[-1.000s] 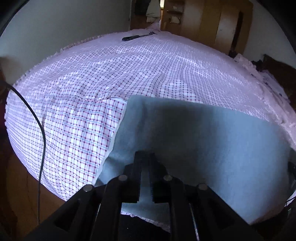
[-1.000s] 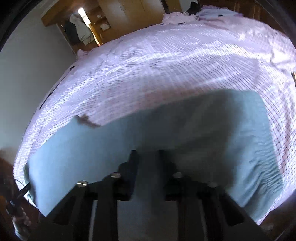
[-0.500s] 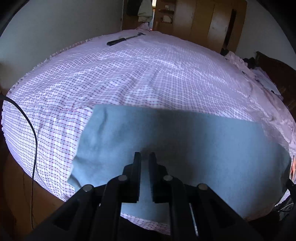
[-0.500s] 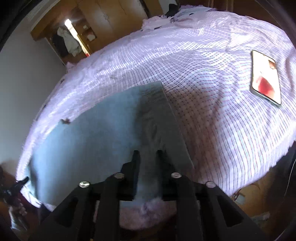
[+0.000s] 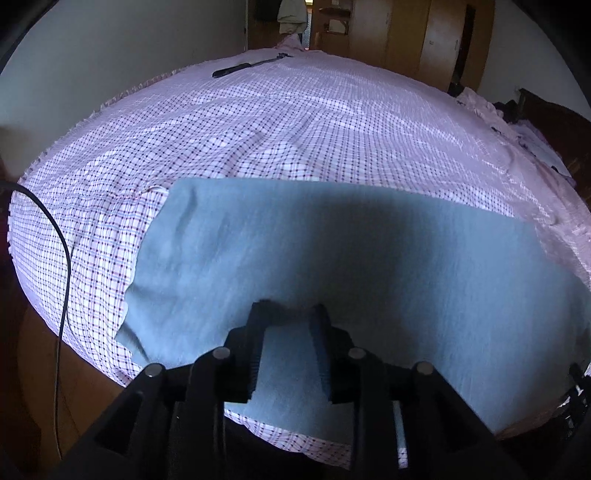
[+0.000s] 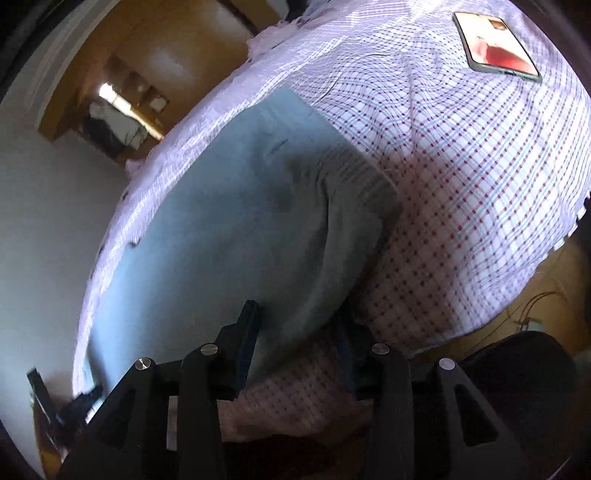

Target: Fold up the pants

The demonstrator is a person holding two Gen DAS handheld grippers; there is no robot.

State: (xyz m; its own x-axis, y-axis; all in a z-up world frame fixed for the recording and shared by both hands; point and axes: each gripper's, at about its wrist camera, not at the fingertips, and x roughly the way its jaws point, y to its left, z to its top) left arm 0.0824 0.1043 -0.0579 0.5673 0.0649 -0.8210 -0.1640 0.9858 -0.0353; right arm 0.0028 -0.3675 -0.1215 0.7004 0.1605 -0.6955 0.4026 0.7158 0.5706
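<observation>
The light blue pants (image 5: 332,258) lie flat in a long folded band along the near edge of the bed. In the right wrist view the pants (image 6: 221,221) run away to the left, with the elastic waistband end (image 6: 362,177) nearest the checked sheet. My left gripper (image 5: 290,314) is open, its jaws spread just above the near edge of the fabric. My right gripper (image 6: 299,325) is open too, jaws apart over the near edge by the waistband. Neither holds anything.
The bed carries a pink checked sheet (image 5: 258,129). A phone (image 6: 496,46) lies on the sheet to the right of the pants. A dark stick-like object (image 5: 247,66) lies at the far side. A black cable (image 5: 62,236) hangs at the left. Wooden wardrobes (image 5: 406,33) stand behind.
Both grippers were shut on the pants and drew them across the bed. Now both have opened and let go, and the pants lie flat by the near edge.
</observation>
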